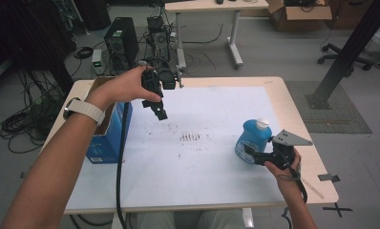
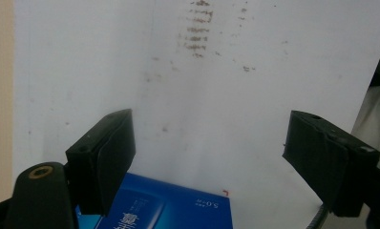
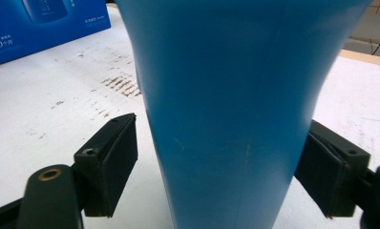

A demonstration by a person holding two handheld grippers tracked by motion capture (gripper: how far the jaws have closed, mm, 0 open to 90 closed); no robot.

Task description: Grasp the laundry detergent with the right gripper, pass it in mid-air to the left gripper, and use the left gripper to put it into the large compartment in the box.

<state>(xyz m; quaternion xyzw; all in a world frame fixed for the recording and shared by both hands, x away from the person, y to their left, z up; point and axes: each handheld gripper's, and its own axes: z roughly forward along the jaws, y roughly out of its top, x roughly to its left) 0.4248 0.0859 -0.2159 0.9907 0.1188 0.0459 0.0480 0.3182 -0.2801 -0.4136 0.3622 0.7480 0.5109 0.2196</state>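
Note:
A blue plastic bottle with a white cap stands upright near the right edge of the white mat. My right gripper reaches in level from the right, its jaws on either side of the bottle's lower body. In the right gripper view the bottle stands between the pads. The right pad sits at its wall and a narrow gap shows at the left pad. My left gripper hangs above the mat's far left, open with nothing between its jaws.
An open blue carton stands at the table's left edge, below the left forearm. Dark smudges mark the mat's middle. Beyond the table are a computer tower, loose cables, a second desk and a black post.

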